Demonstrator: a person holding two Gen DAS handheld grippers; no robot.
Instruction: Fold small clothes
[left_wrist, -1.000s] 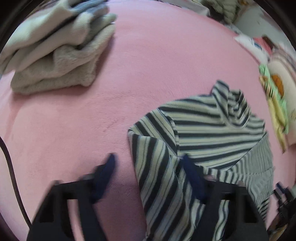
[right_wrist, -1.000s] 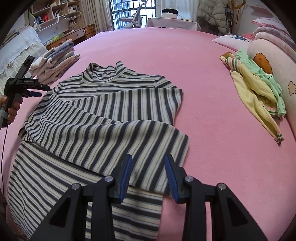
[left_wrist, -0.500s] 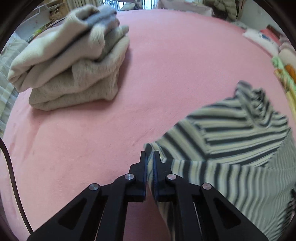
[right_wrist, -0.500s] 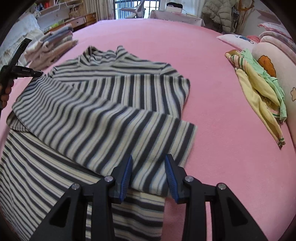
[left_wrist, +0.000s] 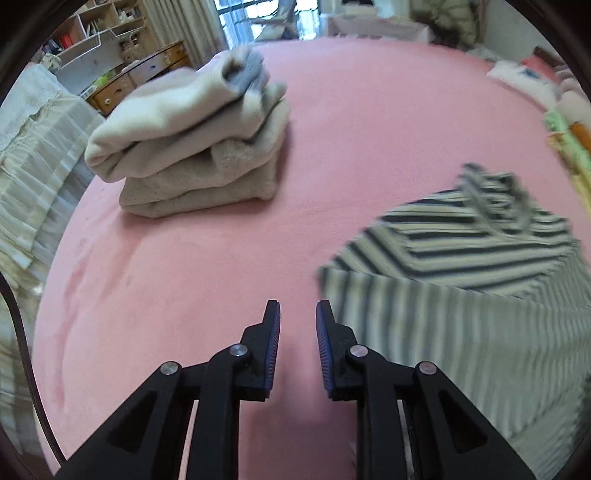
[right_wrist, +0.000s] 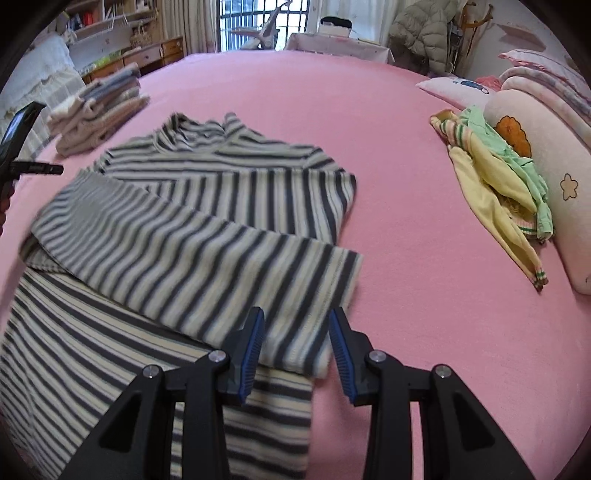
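On pink bedspread (right_wrist: 406, 258), striped top (right_wrist: 192, 236), folded stack (left_wrist: 192, 144), shelves behind

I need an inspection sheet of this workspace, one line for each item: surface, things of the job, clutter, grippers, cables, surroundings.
Surface: pink bed cover, bare between the clothes.
Job's things: striped top lies spread flat, one sleeve folded across it; folded stack of beige clothes beyond it; yellow and green clothes unfolded, against the pillow.
Clutter: nothing seen.
Grippers: left gripper over bare cover beside the top, jaws opening, nothing between them; right gripper open over the sleeve's cuff, pads not pressing on it.
Cables: one dark cable at the left edge of the left view.
Surroundings: shelves, window, hanging jacket.
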